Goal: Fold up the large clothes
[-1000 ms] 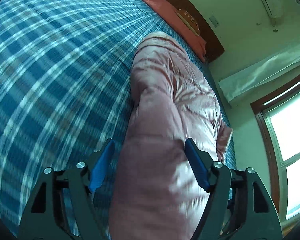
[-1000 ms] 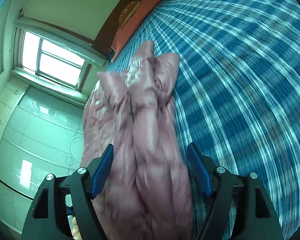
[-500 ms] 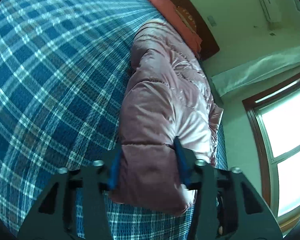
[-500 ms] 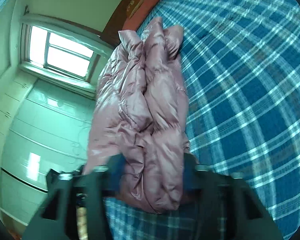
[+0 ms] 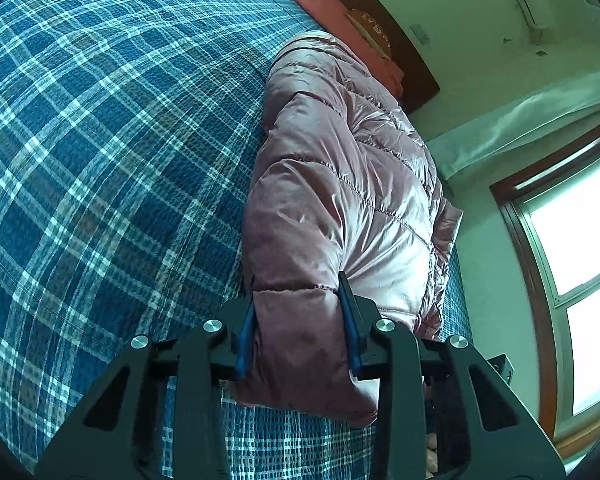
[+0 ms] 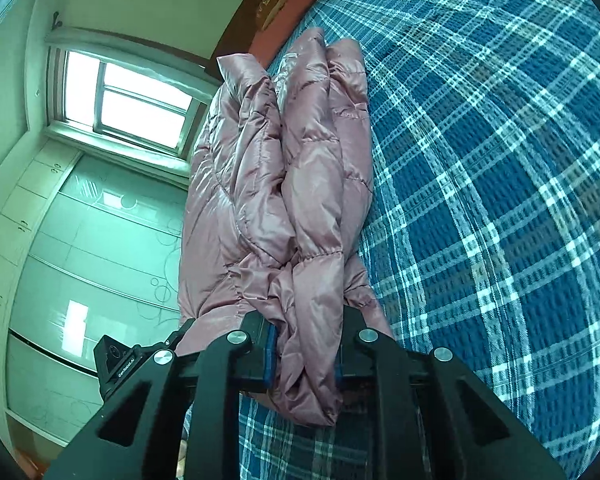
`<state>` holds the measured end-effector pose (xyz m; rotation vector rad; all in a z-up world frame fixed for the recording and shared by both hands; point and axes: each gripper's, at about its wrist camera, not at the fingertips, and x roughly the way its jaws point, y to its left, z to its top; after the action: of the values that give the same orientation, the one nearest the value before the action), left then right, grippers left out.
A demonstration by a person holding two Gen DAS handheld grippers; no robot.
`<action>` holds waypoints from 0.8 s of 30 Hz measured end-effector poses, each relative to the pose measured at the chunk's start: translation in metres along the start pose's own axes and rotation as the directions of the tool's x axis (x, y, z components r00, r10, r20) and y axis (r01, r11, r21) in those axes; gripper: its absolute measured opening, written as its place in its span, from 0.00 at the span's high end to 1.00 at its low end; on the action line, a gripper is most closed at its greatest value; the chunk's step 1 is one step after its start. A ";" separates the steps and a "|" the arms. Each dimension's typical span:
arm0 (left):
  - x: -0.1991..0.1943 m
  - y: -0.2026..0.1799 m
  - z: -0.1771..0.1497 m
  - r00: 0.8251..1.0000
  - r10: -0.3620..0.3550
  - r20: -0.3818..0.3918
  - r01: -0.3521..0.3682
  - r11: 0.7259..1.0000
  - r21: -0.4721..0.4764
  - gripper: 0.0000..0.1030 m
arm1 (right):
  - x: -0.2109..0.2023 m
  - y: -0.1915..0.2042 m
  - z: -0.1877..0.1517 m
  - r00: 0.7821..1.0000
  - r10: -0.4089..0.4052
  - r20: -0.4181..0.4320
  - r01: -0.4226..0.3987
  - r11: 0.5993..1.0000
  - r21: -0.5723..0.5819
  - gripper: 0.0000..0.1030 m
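Observation:
A shiny pink puffer jacket (image 5: pixel 340 184) lies folded lengthwise on the blue plaid bedspread (image 5: pixel 100 140), near the bed's window-side edge. My left gripper (image 5: pixel 298 320) is shut on a thick padded end of the jacket, with both blue pads pressed into it. In the right wrist view the jacket (image 6: pixel 284 176) is bunched in long folds, and my right gripper (image 6: pixel 304 344) is shut on its gathered near end. The bedspread (image 6: pixel 500 200) fills the right side of that view.
Red pillows (image 5: pixel 340 12) and a dark wooden headboard (image 5: pixel 412 64) stand at the far end of the bed. A window (image 5: pixel 580 260) and a glass-fronted wardrobe (image 6: pixel 80 240) are beside the bed. The other gripper's body (image 6: pixel 116 364) shows at lower left.
Both grippers went from open around the jacket to shut on its near end. The jacket now lies flatter along the bed.

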<state>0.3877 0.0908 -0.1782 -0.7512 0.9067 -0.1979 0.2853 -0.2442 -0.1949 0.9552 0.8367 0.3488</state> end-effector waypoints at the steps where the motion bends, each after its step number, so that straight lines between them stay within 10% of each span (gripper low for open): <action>1: -0.001 0.000 0.000 1.000 -0.001 0.000 0.001 1.000 -0.003 0.63 | -0.001 -0.001 0.000 1.000 0.002 0.001 -0.002 1.000 0.002 0.78; 9: -0.020 -0.003 -0.007 0.996 0.070 0.048 -0.071 0.997 0.013 0.43 | -0.030 -0.014 -0.008 0.999 -0.017 0.032 0.016 1.000 0.025 0.60; 24: -0.062 -0.019 -0.027 0.948 0.282 0.150 -0.302 0.945 0.128 0.37 | -0.078 0.007 -0.038 0.982 -0.166 0.092 0.170 0.985 -0.031 0.57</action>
<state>0.3316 0.0912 -0.1360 -0.4764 0.8580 0.0456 0.2069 -0.2653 -0.1638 0.8517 0.8202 0.1748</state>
